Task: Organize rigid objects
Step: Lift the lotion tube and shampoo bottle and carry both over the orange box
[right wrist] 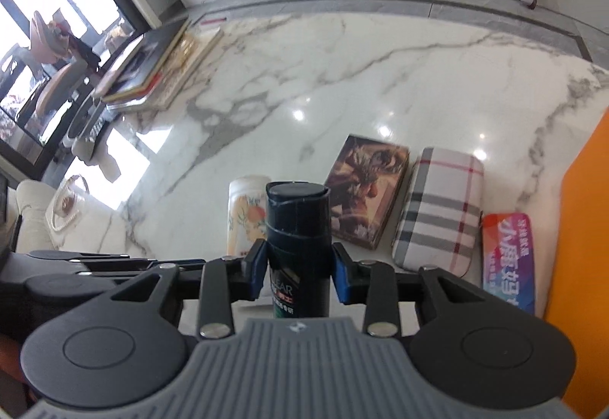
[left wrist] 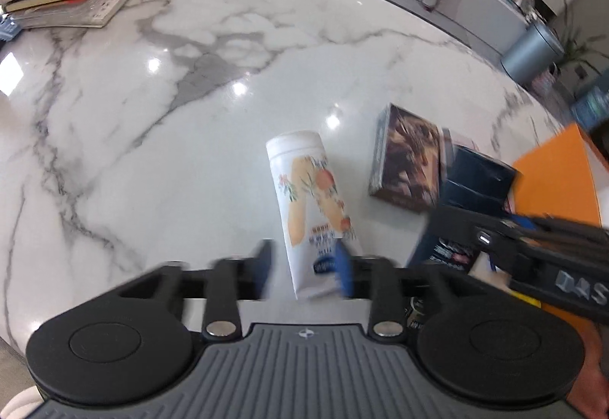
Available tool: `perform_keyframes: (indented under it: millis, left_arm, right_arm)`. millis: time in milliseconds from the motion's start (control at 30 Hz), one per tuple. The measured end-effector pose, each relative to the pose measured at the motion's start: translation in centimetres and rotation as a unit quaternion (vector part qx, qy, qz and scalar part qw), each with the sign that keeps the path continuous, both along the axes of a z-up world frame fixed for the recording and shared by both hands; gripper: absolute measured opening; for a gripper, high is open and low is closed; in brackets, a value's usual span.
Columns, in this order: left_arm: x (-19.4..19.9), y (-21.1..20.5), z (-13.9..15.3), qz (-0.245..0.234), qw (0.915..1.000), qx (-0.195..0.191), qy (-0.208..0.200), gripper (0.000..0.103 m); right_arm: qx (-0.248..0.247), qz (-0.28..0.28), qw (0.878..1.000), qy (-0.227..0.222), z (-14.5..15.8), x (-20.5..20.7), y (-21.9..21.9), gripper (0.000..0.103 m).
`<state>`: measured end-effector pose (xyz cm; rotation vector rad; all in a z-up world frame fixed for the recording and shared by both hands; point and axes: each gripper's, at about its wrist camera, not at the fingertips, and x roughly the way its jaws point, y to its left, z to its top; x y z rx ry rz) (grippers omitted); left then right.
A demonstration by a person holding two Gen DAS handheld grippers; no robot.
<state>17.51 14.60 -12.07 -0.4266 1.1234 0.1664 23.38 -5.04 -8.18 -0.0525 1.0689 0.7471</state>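
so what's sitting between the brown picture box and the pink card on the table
A plaid case lies between the brown picture box and the pink card, plain in the right wrist view.

Each handheld gripper, left gripper (left wrist: 304, 266) and right gripper (right wrist: 298, 272), has a grey ribbed body flanked by two round black discs. Black linkage arms with silver screws carry blue-padded fingers (right wrist: 255, 272).

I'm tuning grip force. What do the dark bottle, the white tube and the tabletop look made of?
Dark bottle: probably hard plastic, semi-gloss, moulded flip cap. White tube: likely soft plastic, smooth printed skin, flat crimped tail. Tabletop: marble or marble-look stone, polished; grey veins, sharp light reflections.
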Motion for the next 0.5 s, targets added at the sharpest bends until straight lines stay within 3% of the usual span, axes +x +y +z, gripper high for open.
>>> perform_keyframes:
  millis: [33,367,500]
  left_arm:
    - [0.3,0.0,-0.1,0.005,1.0000,0.008,-0.003,0.058]
    - [4.7,-0.3,-2.0,0.017,0.9988,0.044,0.013,0.061]
    - [5.3,-0.9,-2.3,0.005,0.9976,0.068,0.014,0.052]
  right_arm:
    - [0.002,-0.004,1.000,-0.003,0.2,0.1,-0.2,0.036]
    - [0.009,-0.022,0.999,-0.024,1.3,1.1,-1.2,0.036]
    - [0.012,-0.021,0.999,-0.022,1.2,1.2,-1.3,0.036]
